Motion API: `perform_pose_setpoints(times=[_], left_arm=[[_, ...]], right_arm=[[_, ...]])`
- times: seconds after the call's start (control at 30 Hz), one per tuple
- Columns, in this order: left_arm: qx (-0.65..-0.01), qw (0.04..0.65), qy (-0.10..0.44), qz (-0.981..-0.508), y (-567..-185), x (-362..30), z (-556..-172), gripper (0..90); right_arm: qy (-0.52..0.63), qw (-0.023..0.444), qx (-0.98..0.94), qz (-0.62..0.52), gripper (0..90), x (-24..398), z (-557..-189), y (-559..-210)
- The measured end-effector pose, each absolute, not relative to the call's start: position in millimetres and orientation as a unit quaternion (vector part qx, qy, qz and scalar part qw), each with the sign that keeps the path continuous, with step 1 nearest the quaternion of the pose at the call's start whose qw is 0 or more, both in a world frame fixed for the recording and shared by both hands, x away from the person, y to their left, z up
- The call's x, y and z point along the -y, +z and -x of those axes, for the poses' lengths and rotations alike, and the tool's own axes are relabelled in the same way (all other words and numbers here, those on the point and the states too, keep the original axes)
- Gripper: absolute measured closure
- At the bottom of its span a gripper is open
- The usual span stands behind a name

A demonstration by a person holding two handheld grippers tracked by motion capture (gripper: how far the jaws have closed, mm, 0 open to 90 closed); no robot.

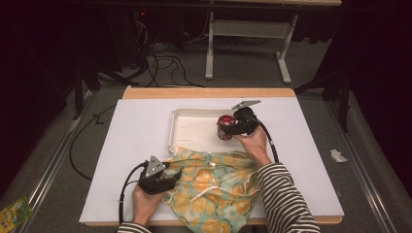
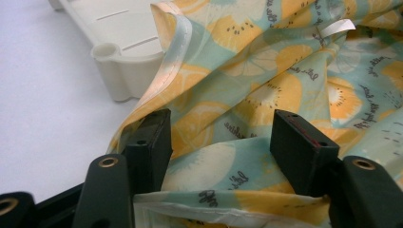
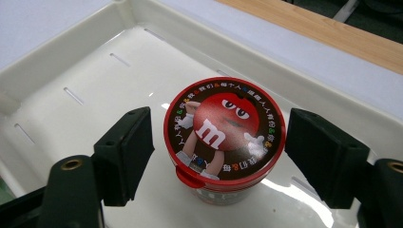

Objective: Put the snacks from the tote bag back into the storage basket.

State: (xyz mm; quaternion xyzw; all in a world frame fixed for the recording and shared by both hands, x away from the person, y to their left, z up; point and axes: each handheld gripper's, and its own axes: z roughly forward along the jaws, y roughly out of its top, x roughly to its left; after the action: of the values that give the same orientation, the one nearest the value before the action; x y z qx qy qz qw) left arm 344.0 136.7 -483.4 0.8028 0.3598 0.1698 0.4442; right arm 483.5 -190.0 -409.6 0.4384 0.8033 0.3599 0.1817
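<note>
Presently the right tool (image 3: 218, 156) straddles the candy cup (image 3: 223, 137), jaws apart.

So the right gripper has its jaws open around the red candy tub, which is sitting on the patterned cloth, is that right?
Not quite. The red candy tub sits in the white tray, not on the patterned cloth; the right gripper view shows it. The right gripper does have open jaws around it.
</note>
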Motion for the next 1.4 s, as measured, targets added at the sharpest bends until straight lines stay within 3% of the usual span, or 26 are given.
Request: perform_pose_setpoints(times=[0.27,1.4], left_arm=[[-0.36,0.444,0.169,-0.803,-483.4,-136.8,-344.0,40.1],[-0.357,0.447,0.17,-0.802,-482.8,-136.7,-342.7,40.1]], right_arm=[[0.376,0.179,-0.801,-0.43,33.8,193.3,-476.2,-402.3],[0.403,0.195,-0.785,-0.428,41.5,214.2,-447.3,-379.6]])
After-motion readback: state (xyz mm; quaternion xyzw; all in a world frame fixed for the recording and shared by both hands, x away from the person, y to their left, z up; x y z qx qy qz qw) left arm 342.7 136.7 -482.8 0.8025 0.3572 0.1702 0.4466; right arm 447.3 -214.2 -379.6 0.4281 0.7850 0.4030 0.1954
